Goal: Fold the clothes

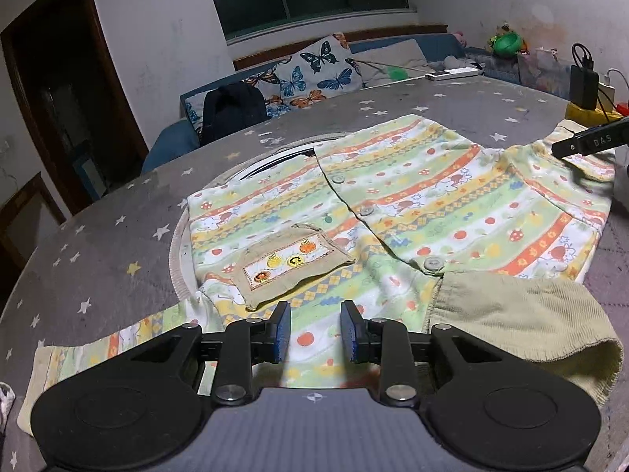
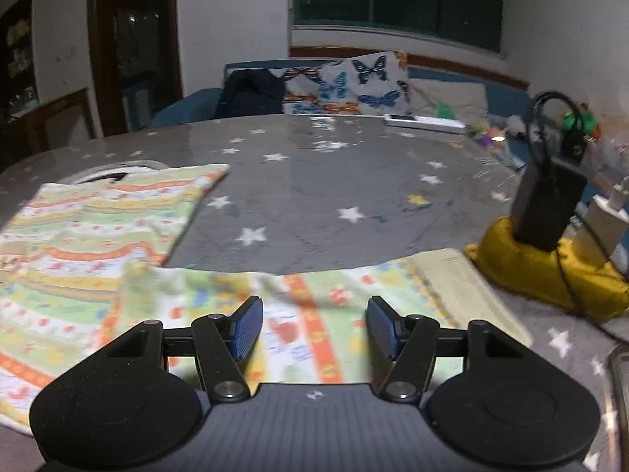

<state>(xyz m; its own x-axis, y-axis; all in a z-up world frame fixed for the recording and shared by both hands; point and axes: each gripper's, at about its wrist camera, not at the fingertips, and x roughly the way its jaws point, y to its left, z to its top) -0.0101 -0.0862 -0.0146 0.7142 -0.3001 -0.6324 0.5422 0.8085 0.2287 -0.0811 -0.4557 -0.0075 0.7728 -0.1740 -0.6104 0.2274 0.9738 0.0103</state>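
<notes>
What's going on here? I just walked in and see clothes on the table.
A person with a gripper in each hand is about to fold a striped child's button-up shirt spread flat on the star-print tablecloth. The left gripper is open above the shirt's near edge, by the beige collar. The right gripper is open over a sleeve. Neither grips fabric yet.

We see a child's striped, printed shirt (image 1: 393,212) spread flat, front up, across the middle of the left wrist frame, buttoned, with a beige pocket (image 1: 291,263) and beige collar (image 1: 523,314) at lower right.
</notes>
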